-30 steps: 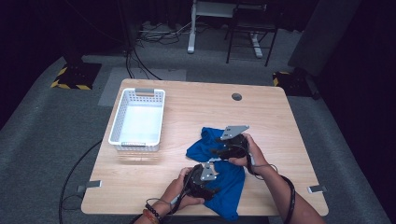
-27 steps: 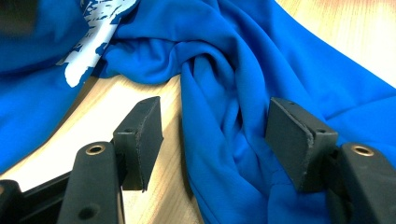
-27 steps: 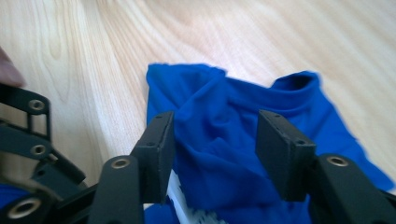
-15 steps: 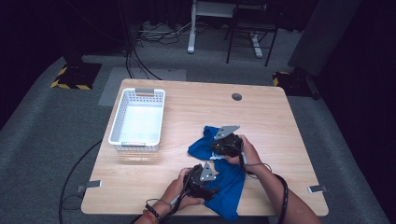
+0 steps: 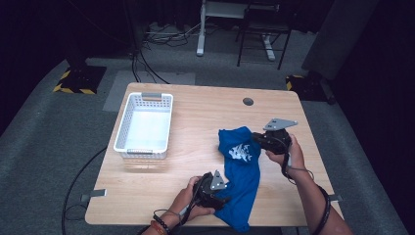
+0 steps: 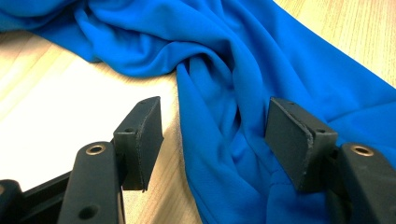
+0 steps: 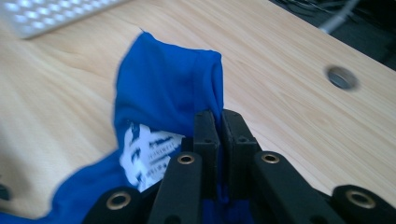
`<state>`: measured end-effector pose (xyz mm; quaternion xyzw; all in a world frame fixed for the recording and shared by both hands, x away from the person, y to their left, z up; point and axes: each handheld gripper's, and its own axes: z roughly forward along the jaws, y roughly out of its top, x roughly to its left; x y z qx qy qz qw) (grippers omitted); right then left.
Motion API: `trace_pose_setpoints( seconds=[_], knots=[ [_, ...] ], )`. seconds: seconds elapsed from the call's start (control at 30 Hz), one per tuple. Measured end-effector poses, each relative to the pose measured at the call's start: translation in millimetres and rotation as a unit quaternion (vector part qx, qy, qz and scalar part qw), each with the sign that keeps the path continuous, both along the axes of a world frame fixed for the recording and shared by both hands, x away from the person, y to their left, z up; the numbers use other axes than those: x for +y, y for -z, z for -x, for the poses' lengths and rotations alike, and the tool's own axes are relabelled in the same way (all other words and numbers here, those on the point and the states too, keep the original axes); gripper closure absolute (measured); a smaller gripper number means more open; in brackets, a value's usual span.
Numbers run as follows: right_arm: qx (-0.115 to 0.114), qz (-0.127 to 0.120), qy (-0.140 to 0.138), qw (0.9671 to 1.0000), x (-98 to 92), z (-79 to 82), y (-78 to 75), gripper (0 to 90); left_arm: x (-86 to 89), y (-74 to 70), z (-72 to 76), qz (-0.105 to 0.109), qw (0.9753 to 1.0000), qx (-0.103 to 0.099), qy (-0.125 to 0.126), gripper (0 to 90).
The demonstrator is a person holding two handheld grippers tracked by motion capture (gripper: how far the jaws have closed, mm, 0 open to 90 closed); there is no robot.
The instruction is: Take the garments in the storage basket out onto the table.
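You've pulled the blue shirt (image 5: 242, 166) out longer than before. Your right claw (image 7: 218, 122) is clamped on its edge; your left claw (image 6: 212, 140) gapes wide astride a fold.

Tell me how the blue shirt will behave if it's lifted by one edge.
The blue shirt lies in soft folds, so it will probably droop and stretch out. It looks thin, likely light. Its smooth sheen suggests it could slip from the right gripper.

1. The shirt (image 5: 243, 166) was bright blue with a white print (image 5: 240, 152) on it.
2. The basket (image 5: 144, 127) was white.
3. The tabletop (image 5: 195, 122) was pale wood grain.
4. Both grippers' jaws were black.
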<state>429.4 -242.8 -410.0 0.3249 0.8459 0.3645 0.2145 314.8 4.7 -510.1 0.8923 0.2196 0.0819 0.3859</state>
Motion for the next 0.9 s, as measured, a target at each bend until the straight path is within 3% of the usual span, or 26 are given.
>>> trace_pose_setpoints(
  seconds=[0.1,0.27,0.43,0.47,0.53,0.63,0.7,0.77,0.8,0.9],
  knots=[
    [0.010,0.022,0.049,0.9985,-19.1,-6.5,4.2,85.9,-0.4,-0.5,0.0,-0.002,1.0000,0.001,-0.001,36.7],
    [0.032,0.068,0.120,0.9899,-50.4,-18.7,19.5,86.0,-0.1,-0.1,0.0,0.000,1.0000,0.000,0.000,36.7],
    [0.058,0.067,0.157,0.9837,-77.9,-28.8,40.2,86.0,-1.3,-0.2,2.0,0.000,1.0000,0.001,-0.010,36.4],
    [0.064,0.064,0.162,0.9827,-82.0,-30.5,45.0,85.9,-2.8,-0.7,3.9,0.003,1.0000,0.009,-0.002,36.5],
    [0.071,0.052,0.165,0.9824,-89.7,-33.8,53.6,85.1,-7.9,-3.3,8.7,0.004,0.9996,0.022,0.017,37.0],
    [0.065,0.031,0.164,0.9838,-96.9,-35.5,61.6,78.1,-16.3,-11.8,10.4,-0.005,0.9994,0.003,0.035,32.2],
    [0.062,0.023,0.172,0.9829,-99.8,-34.7,63.1,65.0,-16.8,-22.0,4.6,-0.006,0.9996,-0.017,0.024,32.6],
    [0.054,0.015,0.177,0.9825,-100.4,-31.6,61.6,59.5,-15.7,-30.8,-9.3,0.002,0.9996,-0.028,0.011,32.6],
    [0.051,0.014,0.172,0.9837,-99.3,-29.2,59.9,55.1,-16.1,-33.8,-18.2,0.004,0.9994,-0.035,-0.006,32.9],
    [0.045,0.016,0.147,0.9879,-93.0,-20.3,54.4,47.1,-22.9,-36.0,-48.1,-0.020,0.9973,-0.057,-0.042,34.0]
  ],
)
